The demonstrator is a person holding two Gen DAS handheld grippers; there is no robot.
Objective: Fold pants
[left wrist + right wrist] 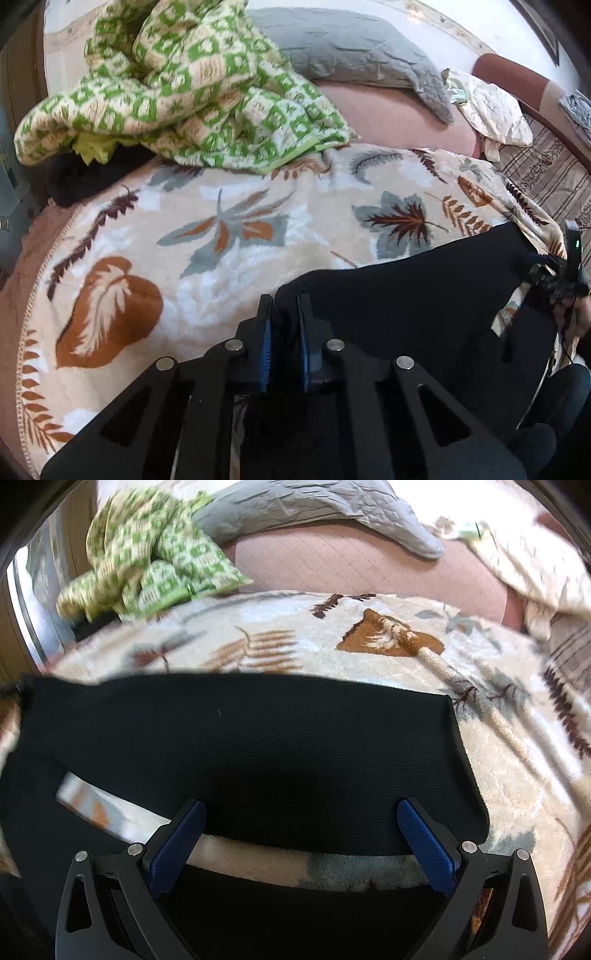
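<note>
Black pants (399,295) lie on a leaf-patterned blanket (184,258) on a bed. In the left wrist view my left gripper (285,304) is nearly shut, its blue pads pinching the left edge of the pants. My right gripper shows at the far right of that view (561,280), by the pants' other end. In the right wrist view the pants (258,749) spread across the blanket (517,775); one leg lies ahead, another below. My right gripper (301,812) is wide open over the near edge of the upper leg, holding nothing.
A green checked blanket (177,81) is bunched at the back left, also in the right wrist view (147,554). A grey quilted pillow (351,48) and a cream pillow (491,107) lie on the pink sheet (388,114) behind. A striped cover (546,173) is at right.
</note>
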